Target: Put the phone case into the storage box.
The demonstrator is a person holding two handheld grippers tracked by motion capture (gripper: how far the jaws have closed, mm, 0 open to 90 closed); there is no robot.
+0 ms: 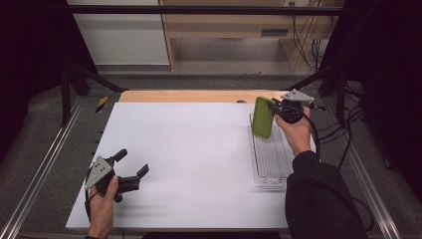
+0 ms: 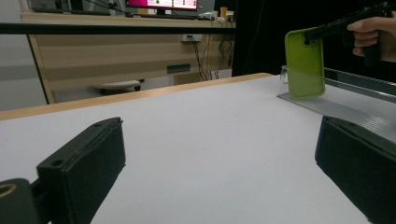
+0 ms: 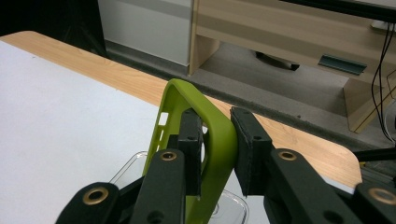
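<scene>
**Green phone case hangs over clear tray**

At the near left of the white bench (image 1: 189,159), the left tongs (image 1: 133,168) rest with jaws wide apart, holding nothing. At the far right, the right tongs (image 1: 273,106) are clamped on the top edge of a green phone case (image 1: 263,117), held upright above the far end of a clear plastic tray (image 1: 271,158). A clean placement likely means lowering the case slowly, square to the tray walls, before releasing.
</scene>
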